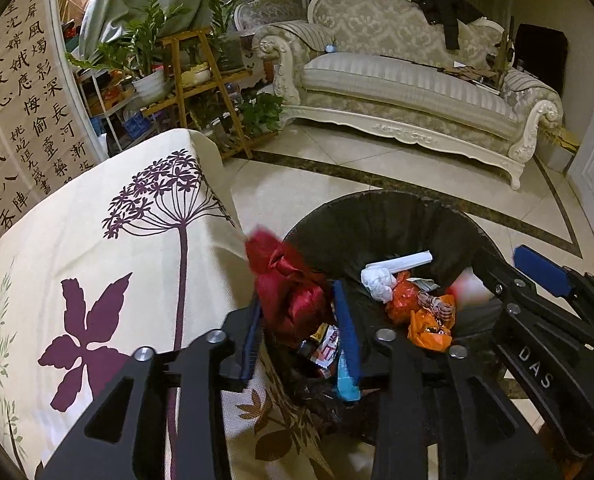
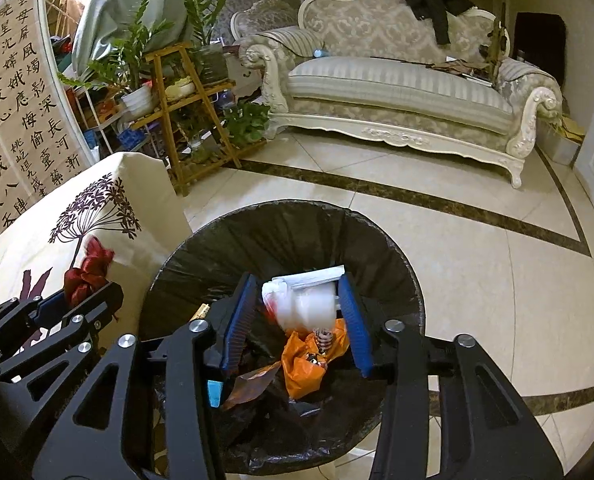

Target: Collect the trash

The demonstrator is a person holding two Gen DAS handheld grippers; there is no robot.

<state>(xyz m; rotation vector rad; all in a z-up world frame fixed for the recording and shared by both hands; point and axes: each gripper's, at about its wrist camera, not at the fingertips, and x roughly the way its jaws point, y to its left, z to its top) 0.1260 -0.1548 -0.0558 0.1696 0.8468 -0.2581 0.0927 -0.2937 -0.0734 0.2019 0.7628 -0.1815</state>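
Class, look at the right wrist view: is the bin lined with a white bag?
No. The bin is lined with a black bag, whose crinkled plastic folds over the rim.

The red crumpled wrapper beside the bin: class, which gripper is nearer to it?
Left. The red wrapper sits between the left gripper fingers, at the bin's edge. The right gripper is over the bin's middle, around white trash.

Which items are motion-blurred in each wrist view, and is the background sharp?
Left wrist view: the red wrapper between the left gripper fingers is smeared; sofa sharp, fisheye-bent. Right wrist view: the white wad between the right gripper pads is blurred.
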